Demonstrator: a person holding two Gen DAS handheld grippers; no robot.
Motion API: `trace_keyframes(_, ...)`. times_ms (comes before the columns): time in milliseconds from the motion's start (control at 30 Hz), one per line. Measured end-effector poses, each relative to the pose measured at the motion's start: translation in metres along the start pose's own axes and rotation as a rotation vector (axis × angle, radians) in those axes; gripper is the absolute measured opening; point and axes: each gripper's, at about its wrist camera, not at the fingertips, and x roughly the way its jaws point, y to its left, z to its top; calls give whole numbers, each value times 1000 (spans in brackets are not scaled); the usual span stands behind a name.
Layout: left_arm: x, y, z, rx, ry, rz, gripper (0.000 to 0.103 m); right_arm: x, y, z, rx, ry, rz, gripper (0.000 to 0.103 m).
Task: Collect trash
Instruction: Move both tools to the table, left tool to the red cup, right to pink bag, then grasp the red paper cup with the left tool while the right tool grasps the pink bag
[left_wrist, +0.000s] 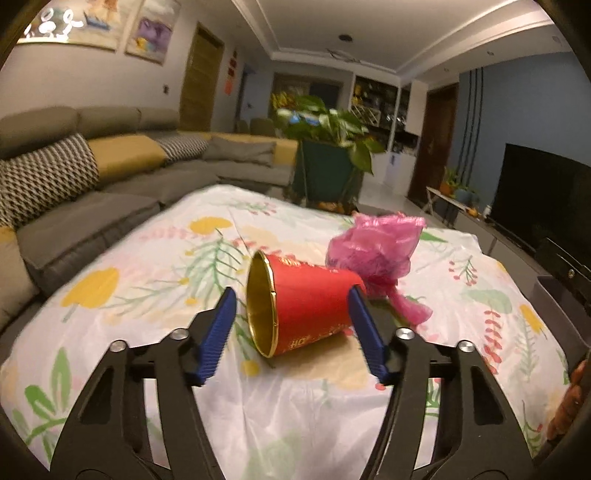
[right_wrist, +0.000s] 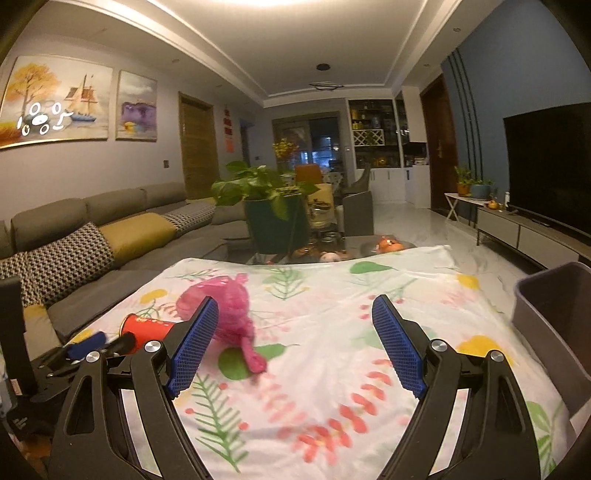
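A red paper cup (left_wrist: 314, 306) with a gold inside lies on its side on the flowered tablecloth (left_wrist: 147, 295), its mouth to the left. My left gripper (left_wrist: 292, 291) is open and straddles the cup; its right finger sits at the cup's base and its left finger stands clear of the rim. Just behind the cup lies a crumpled pink plastic bag (left_wrist: 373, 251). In the right wrist view my right gripper (right_wrist: 295, 301) hangs open over the cloth with nothing in it. The pink bag (right_wrist: 229, 310) and the cup (right_wrist: 147, 326) are to its left, beside the left gripper (right_wrist: 92, 343).
A grey bin (right_wrist: 554, 314) stands at the table's right edge. A grey sofa (left_wrist: 92, 206) runs along the left. A potted plant (right_wrist: 273, 206) stands beyond the table's far end, and a TV (right_wrist: 546, 166) on a low stand lines the right wall.
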Motion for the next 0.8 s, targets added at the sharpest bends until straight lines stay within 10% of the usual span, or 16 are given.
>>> trace_keyframes(400,16,6,-2,-33,58,-142,7,38,27,2,-28,44,74,73)
trace_keyframes(800,-10,13,2,-57,-60,-74,2,80,53,-1,-29,112,141,54)
